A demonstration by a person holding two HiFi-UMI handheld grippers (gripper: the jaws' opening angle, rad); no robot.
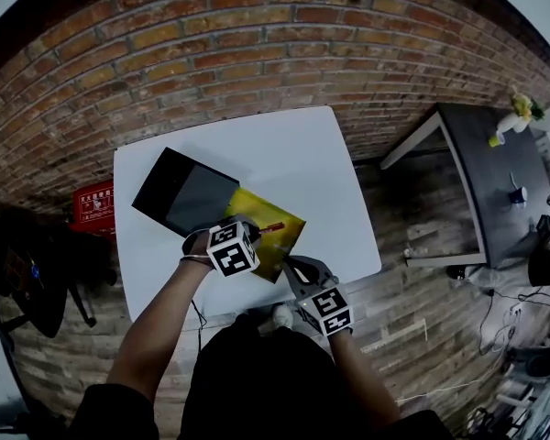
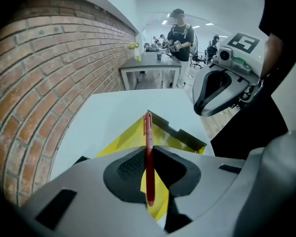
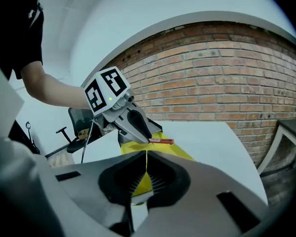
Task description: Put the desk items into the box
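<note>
A red pen (image 2: 149, 147) is pinched upright between the pads of my left gripper (image 2: 149, 158), which is shut on it. The pen hangs over the open yellow-lined box (image 2: 180, 137) on the white table (image 2: 113, 112). In the head view the pen (image 1: 273, 228) sticks out over the box (image 1: 273, 238) from the left gripper (image 1: 255, 231). My right gripper (image 3: 146, 164) is shut on the box's thin yellow wall (image 3: 144, 182) at its near corner. From there I see the left gripper (image 3: 138, 127) holding the pen (image 3: 161, 141) level above the box.
A flat black lid (image 1: 185, 193) lies on the table (image 1: 302, 149) just left of the box. A brick wall (image 1: 257, 44) runs behind. A dark desk (image 1: 495, 181) stands to the right, a red case (image 1: 93, 204) and an office chair (image 1: 37, 273) to the left.
</note>
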